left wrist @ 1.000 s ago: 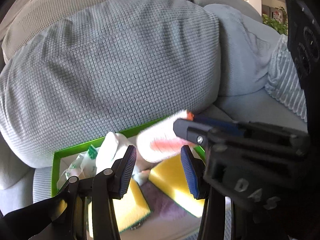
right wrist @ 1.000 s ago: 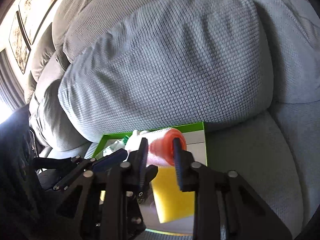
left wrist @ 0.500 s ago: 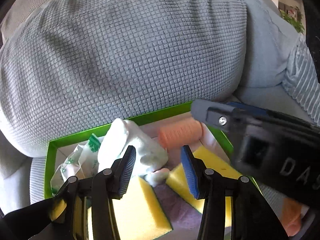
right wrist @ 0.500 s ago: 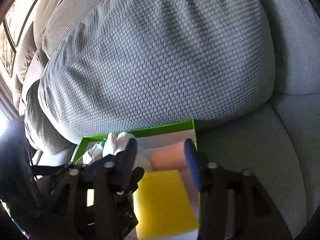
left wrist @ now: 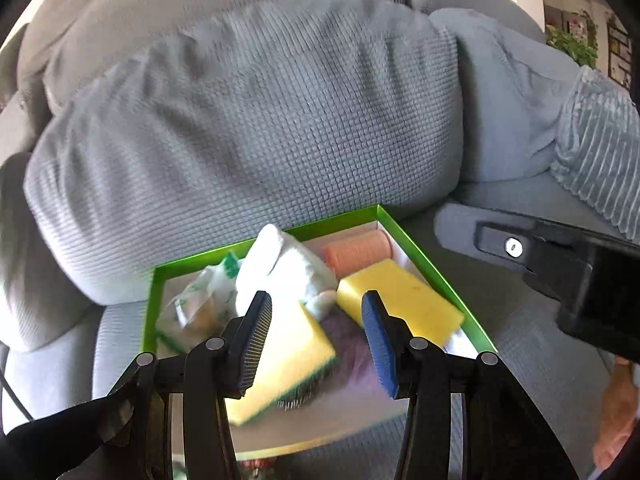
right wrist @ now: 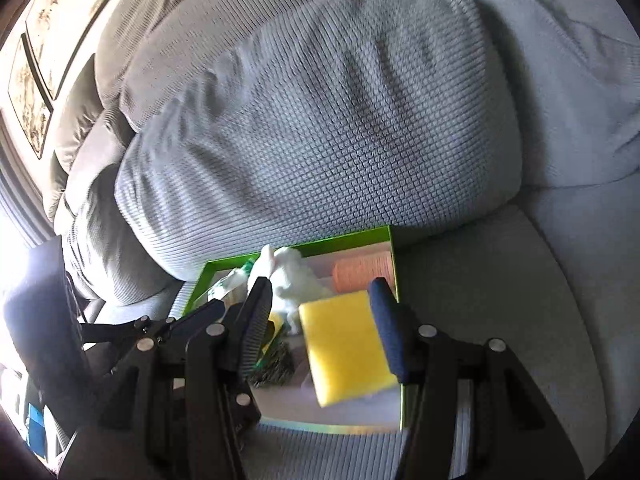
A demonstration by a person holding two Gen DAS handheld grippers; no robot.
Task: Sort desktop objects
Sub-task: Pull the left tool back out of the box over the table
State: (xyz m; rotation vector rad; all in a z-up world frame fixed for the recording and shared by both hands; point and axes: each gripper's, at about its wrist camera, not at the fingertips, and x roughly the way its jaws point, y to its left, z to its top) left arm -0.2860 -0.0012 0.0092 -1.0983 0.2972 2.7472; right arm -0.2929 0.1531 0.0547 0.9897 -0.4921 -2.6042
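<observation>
A shallow green-rimmed cardboard box (left wrist: 416, 258) sits on the grey sofa seat (right wrist: 500, 300), its far edge pushed up against a large grey waffle-textured cushion (left wrist: 260, 120). Inside the box, at the far right corner, lies an orange ribbed cylinder (left wrist: 358, 250) on its side. Just near of it rests a yellow sponge (left wrist: 400, 300), and a second yellow sponge with a dark green scouring layer (left wrist: 288, 360) lies tilted toward the near left. Between and behind them is a crumpled white cloth (left wrist: 288, 268), with a green-and-white crinkled plastic packet (left wrist: 200, 300) at the far left of the box (a patch of purple shows on the box floor between the sponges).

The left gripper (left wrist: 316, 340) hovers over the near part of the box, its two fingers spread apart with nothing between them. The right gripper (right wrist: 320, 328) is likewise over the box, fingers wide apart and empty; from the left wrist view its black body (left wrist: 560, 264) reaches in from the right, above the sofa seat beside the box.

A ribbed grey blanket (left wrist: 600, 168) lies at the far right.
</observation>
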